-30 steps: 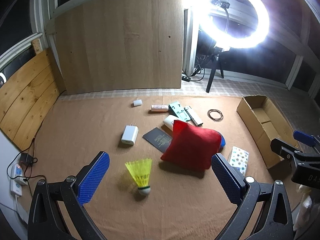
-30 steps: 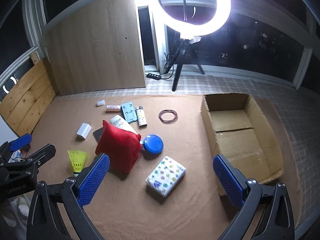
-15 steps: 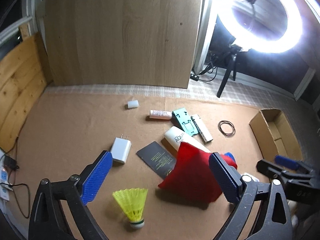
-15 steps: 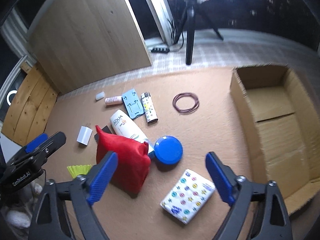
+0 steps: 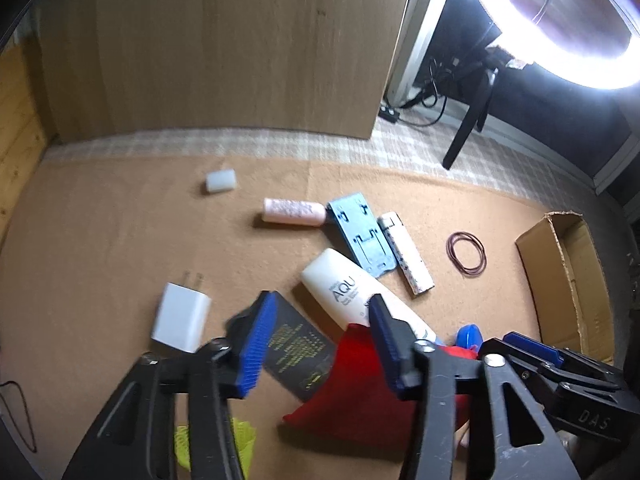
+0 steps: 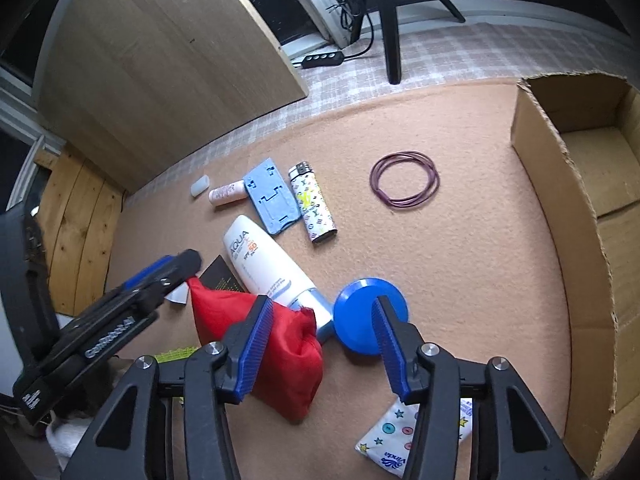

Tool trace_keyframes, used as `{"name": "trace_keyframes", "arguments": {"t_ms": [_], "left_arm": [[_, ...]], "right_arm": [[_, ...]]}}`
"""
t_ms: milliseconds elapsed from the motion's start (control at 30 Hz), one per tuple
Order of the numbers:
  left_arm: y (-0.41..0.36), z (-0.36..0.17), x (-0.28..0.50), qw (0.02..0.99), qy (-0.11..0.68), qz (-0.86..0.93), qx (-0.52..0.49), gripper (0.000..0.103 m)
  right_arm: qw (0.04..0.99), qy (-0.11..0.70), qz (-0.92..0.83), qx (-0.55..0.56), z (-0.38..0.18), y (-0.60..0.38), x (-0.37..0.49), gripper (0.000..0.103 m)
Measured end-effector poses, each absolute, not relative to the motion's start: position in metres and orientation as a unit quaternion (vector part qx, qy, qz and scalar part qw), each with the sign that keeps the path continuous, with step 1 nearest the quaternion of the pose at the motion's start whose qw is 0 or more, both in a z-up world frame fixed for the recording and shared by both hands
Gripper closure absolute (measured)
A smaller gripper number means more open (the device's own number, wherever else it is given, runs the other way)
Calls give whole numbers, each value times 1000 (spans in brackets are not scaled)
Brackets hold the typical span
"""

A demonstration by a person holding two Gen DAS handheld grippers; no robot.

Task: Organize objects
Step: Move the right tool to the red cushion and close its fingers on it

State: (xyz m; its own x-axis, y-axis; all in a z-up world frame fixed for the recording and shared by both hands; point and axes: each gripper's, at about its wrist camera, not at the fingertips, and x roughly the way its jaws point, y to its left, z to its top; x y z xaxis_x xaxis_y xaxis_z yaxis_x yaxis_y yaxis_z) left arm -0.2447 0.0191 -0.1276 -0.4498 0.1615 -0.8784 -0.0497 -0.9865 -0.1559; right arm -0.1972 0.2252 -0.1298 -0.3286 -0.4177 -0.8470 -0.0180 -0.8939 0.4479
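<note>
At the bottom of both frames, nearest the lens: two hand-held claws, fingers blue-padded. Right claw (image 6: 320,344), part open, nothing between the pads, poised low over the meeting of the red cloth bag (image 6: 276,356) and the blue round lid (image 6: 370,316); probably lining up on one of them. Left claw (image 5: 320,344), likewise part open in its own view; seen from the right view it reaches in at middle left with its tip against the bag's upper corner, though whether it pinches the cloth cannot be told. Lower left: yellow shuttlecock (image 5: 240,440), mostly hidden behind the left claw. Lower right of the right view: patterned tissue pack (image 6: 404,440), flat on the tan mat (image 6: 460,272). Middle ground: white sunscreen tube (image 6: 260,268), lying aslant, its blue cap end tucked under the bag; black card (image 5: 296,344) beside it; white charger plug (image 5: 182,322) to the left, apart. Farther: blue plastic stand (image 6: 270,198), patterned lighter (image 6: 314,208) just beside it, pink small tube (image 6: 228,192), white small cap (image 6: 200,186), coil of dark red bands (image 6: 404,180) by itself. Right edge: open cardboard box (image 6: 560,208), seemingly the destination, nothing visible inside. No item has yet been boxed.
</note>
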Motion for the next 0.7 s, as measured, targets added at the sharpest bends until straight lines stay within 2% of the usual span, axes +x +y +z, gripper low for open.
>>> {"name": "trace_keyframes", "arguments": {"t_ms": [33,233,700], "left_arm": [[19,-130,-246,68,-58,847,-525,63],[24,-136,-242,93,-58,837,-536,70],[17,-151,-194,118,-45,819,-559,73]], "right_arm": [[131,-191,-791,566,-130,223,-198,57],[164,-195,-776,578,-133,212,-196,61],[195,-158,-759,601,-143,189,-151,63]]}}
